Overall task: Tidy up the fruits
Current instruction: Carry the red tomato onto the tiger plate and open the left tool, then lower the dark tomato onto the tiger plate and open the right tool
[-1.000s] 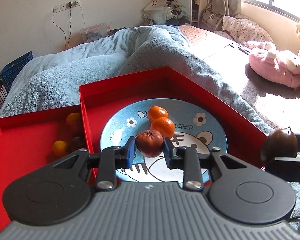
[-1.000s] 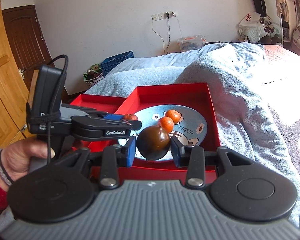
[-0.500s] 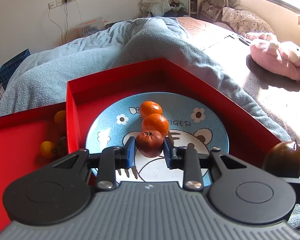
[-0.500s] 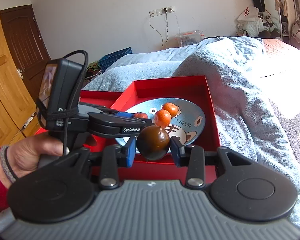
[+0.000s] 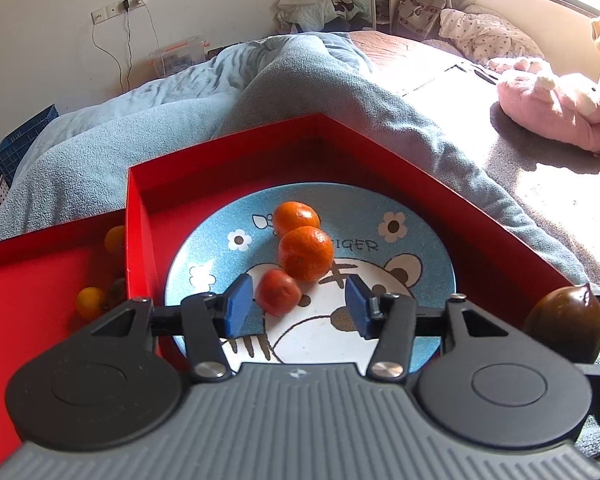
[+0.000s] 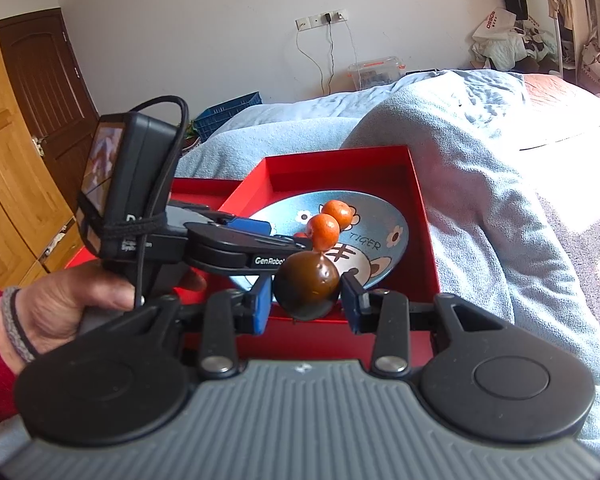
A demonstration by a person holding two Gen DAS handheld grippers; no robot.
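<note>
A small red fruit lies on the blue plate, touching the nearer of two oranges. A dark brown fruit is clamped above the red box's near edge.

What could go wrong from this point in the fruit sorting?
The small red fruit lies loose on the blue plate against an orange, between the open left claw; a nudge could roll it. The right claw holds a dark brown fruit over the box's near edge; it might slip outside.
</note>
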